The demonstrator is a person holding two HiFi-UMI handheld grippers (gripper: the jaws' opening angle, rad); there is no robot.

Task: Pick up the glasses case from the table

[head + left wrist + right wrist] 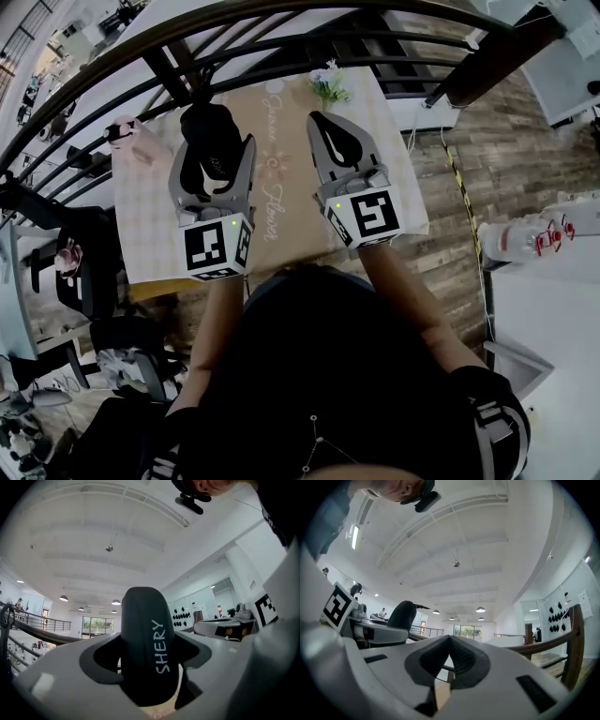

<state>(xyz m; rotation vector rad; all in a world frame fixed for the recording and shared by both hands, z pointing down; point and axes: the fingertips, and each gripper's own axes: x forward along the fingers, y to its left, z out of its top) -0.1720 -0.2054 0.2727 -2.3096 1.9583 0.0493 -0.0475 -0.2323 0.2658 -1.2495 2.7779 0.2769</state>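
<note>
Checked-cloth table (pixel 150 216) lies below, beyond a dark railing (pixel 281 42). Left gripper (pixel 217 178), held above the table, pinches the black glasses case (pixel 208 127), which sticks out past the jaw tips. Right gripper (pixel 328 131) is alongside over the table, jaws pressed together on nothing.

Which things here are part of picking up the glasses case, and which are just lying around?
Job in hand: glasses case, clamped in the left gripper; table.
Just about: flowers; pink object; right gripper, shut and empty.
</note>
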